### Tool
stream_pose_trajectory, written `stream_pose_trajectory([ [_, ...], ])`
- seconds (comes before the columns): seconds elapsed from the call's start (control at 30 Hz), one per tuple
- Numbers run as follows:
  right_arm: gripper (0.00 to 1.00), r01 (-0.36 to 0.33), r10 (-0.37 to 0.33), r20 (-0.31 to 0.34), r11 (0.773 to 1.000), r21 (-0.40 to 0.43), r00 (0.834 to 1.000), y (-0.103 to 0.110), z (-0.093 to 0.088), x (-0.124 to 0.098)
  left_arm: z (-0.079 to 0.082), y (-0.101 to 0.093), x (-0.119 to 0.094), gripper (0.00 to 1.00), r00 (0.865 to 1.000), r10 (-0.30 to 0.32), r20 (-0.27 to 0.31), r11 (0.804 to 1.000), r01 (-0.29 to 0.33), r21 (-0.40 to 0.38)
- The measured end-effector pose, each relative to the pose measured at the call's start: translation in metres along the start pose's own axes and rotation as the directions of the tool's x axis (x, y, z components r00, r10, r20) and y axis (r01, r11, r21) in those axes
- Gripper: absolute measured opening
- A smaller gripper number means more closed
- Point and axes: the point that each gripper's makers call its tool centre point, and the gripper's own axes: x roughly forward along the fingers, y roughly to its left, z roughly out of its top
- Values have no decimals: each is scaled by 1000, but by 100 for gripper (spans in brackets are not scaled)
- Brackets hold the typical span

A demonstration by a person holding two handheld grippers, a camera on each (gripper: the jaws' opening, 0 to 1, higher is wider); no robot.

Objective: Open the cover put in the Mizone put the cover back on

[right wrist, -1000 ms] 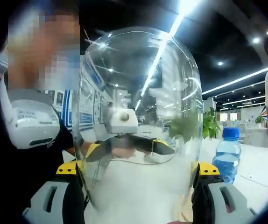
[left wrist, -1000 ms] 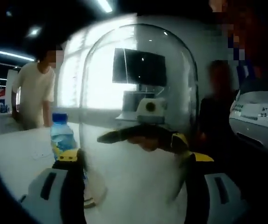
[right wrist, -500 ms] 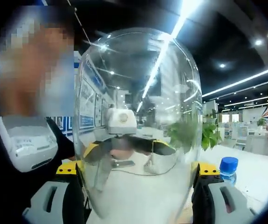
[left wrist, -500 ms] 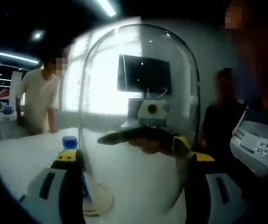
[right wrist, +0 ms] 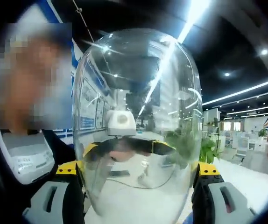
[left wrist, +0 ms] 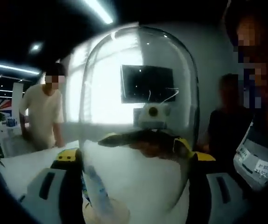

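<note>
over on the left a bystander (left wrist: 43, 112) leans on the white table (left wrist: 134, 177), and dead centre the clear dome (left wrist: 141, 93) hangs between both tools. left gripper (left wrist: 134, 161) and right gripper (right wrist: 138, 170) are each clamped on the dome's sides, holding it off the table. low by the left jaw, the mizone bottle (left wrist: 94, 186) shows blurred through the glass, beside a round base (left wrist: 108, 215). risk, i'd say: smooth glass, a two-sided squeeze... any uneven pull and it slips or clips the bottle.
</note>
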Motion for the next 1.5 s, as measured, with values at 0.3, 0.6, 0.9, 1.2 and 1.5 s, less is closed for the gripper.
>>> stream_pose_trajectory([
  [0.3, 90, 16, -16, 11, 999, -37, 1000, -20, 21, -1, 20, 18, 11, 81, 1000, -17, 19, 999, 16, 34],
  [0.6, 90, 36, -36, 2, 999, -41, 999, -46, 25, -3, 24, 41, 24, 81, 997, -37, 69, 999, 34, 32],
  [0.9, 90, 56, -57, -11, 998, -40, 998, -73, 16, -7, 17, 67, 38, 81, 995, -54, 86, 998, 53, 21],
  [1.2, 90, 69, -69, -24, 997, -22, 997, -92, -1, -10, -1, 84, 47, 81, 995, -61, 76, 998, 61, -1],
  [1.5, 90, 78, -78, -25, 997, -7, 997, -108, -15, -11, -16, 99, 52, 81, 995, -67, 80, 998, 68, -16],
])
